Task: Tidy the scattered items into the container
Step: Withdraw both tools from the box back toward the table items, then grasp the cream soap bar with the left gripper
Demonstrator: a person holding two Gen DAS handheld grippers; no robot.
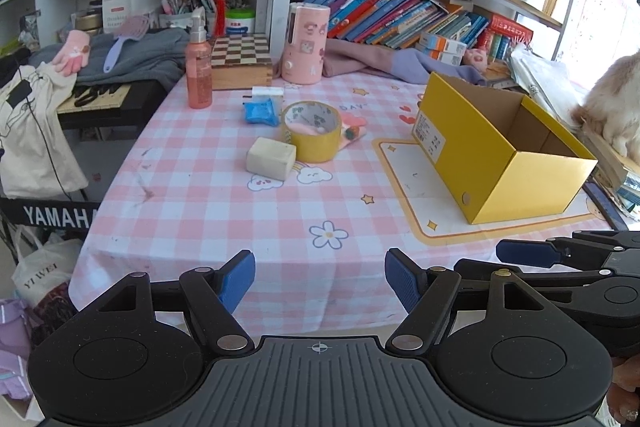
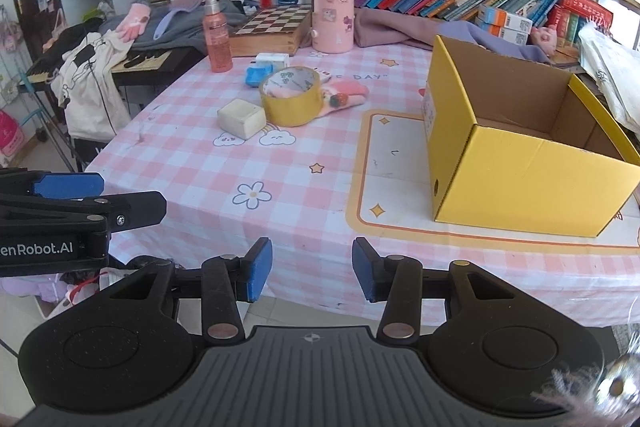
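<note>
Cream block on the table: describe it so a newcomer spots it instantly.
Start at the open yellow box on the pink checked tablecloth; look left to the tape roll. The cream block sits just left-front of it: the only plain, solid pale cuboid.

Both wrist views over shared table [image 1: 200,211]

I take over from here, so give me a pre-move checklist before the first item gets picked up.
1. Yellow box open on top, nothing seen inside: ok.
2. Left tongs open and holding nothing: ok.
3. Right tongs open and holding nothing: ok.
4. Cream block stands apart, free to grasp: ok.
5. Tape roll lies over the pink sock: not ok, lift the tape first.
6. Blue packet touching the white item behind it: cannot tell.
</note>
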